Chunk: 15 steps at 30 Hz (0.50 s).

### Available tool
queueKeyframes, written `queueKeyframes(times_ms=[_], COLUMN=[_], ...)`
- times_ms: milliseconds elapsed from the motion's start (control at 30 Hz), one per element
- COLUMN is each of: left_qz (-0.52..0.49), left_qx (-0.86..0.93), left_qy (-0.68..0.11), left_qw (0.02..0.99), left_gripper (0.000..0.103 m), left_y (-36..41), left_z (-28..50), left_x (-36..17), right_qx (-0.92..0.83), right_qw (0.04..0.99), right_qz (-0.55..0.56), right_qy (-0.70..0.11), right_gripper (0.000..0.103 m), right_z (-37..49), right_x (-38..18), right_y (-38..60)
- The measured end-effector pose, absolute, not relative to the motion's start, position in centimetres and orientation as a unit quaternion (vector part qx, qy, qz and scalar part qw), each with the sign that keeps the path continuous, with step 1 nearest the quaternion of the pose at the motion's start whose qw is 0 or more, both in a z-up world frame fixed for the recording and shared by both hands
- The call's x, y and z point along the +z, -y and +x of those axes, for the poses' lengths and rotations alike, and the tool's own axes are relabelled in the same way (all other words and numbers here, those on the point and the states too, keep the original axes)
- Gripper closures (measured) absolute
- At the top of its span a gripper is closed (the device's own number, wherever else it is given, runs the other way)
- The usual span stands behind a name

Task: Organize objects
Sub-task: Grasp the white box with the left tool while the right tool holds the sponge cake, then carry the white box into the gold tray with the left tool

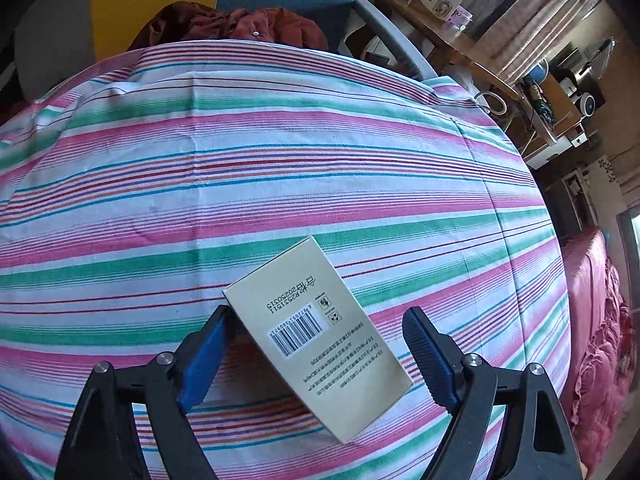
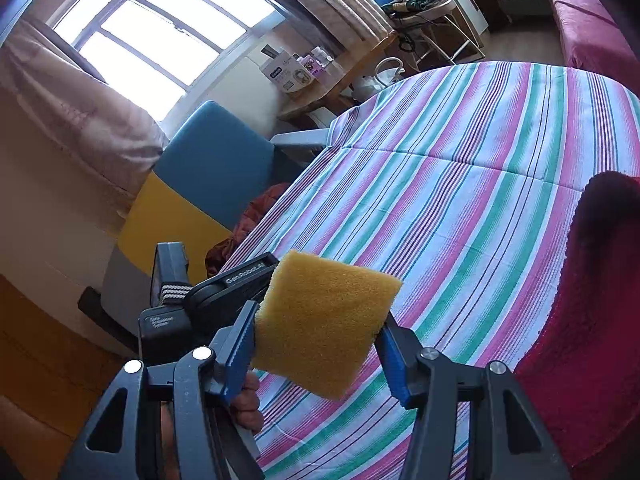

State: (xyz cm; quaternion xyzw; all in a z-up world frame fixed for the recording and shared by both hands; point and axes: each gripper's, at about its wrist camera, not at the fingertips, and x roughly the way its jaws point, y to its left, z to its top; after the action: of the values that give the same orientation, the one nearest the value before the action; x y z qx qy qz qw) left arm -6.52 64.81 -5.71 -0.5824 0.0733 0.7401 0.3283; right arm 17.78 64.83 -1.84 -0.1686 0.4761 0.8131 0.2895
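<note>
A beige carton box (image 1: 316, 336) with a barcode lies on the striped cloth (image 1: 280, 168) between the fingers of my left gripper (image 1: 316, 344). The jaws stand wide; the left pad (image 1: 204, 360) is near the box's corner, and the right pad (image 1: 430, 356) is apart from it. My right gripper (image 2: 320, 340) is shut on a yellow sponge (image 2: 324, 320) and holds it above the striped cloth (image 2: 460, 200). The left gripper's body (image 2: 224, 292) shows in the right wrist view, just left of the sponge.
A rust-red garment (image 1: 240, 24) lies at the cloth's far edge by a blue and yellow chair (image 2: 200, 184). A dark red fabric (image 2: 592, 300) covers the cloth's right side. A wooden desk (image 1: 448, 40) with boxes stands beyond.
</note>
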Motion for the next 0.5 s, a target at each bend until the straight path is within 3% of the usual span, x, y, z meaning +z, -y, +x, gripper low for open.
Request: queueKeyframes(times_ms=[167, 233, 300, 500], left_qz=[-0.577, -0.58, -0.557, -0.533], left_qx=[0.734, 0.727, 0.738, 0.749], left_qy=[-0.128, -0.13, -0.146, -0.157], left_qw=[0.336, 0.342, 0.353, 0.361], left_gripper=[0.016, 0.039, 0.053, 0.053], left_y=[-65.4, -64.2, -62.8, -55.5], left_z=[-6.3, -6.5, -6.3, -5.3], left_x=[-7.6, -8.4, -8.0, -7.4], right_qx=[0.812, 0.813, 0.813, 0.816], right_qw=[0.286, 0.285, 0.284, 0.262], right_qz=[-0.17, -0.172, -0.174, -0.201], right_qy=[-0.479, -0.478, -0.478, -0.474], right_gripper=[0.046, 0.046, 0.046, 0.046], right_z=[17.6, 17.5, 17.5, 16.5], right_x=[-2.0, -2.1, -2.1, -2.4], right_y=[-65.0, -65.0, -65.1, -65.0])
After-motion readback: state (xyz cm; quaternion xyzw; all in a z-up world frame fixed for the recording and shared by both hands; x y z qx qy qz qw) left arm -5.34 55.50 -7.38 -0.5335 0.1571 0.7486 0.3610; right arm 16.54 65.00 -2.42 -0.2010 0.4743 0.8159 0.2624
